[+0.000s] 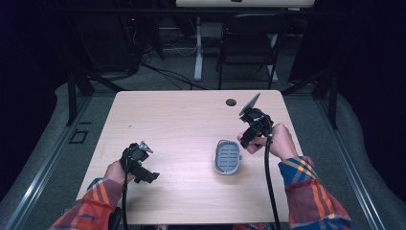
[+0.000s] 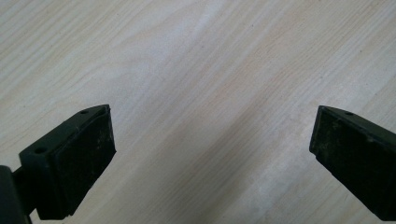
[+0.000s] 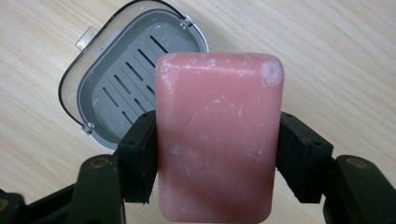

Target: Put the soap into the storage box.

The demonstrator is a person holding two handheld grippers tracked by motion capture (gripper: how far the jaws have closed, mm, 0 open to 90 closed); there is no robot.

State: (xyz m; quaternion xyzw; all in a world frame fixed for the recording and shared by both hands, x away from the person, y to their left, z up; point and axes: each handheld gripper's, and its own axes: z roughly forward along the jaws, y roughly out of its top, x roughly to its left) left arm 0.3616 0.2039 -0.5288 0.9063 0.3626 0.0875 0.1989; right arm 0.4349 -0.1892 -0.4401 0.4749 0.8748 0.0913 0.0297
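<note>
At the left of the wooden table [image 1: 182, 120], the left gripper [image 2: 212, 154] hovers low over bare wood with its jaws spread wide and nothing between them. Right of centre lies a grey slatted soap dish [image 1: 227, 156], and just beside it the right gripper [image 3: 217, 154] pinches a pink soap bar [image 3: 219, 135] by its two long sides, held above the dish's near edge.

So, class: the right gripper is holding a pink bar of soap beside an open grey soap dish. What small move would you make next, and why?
Probably carry the right gripper a little toward the soap dish until the soap is over its slatted tray. The jaws clamp the bar on both sides, the dish lies open and empty, and the bar overlaps only its near edge. The left gripper is open over bare table.
</note>
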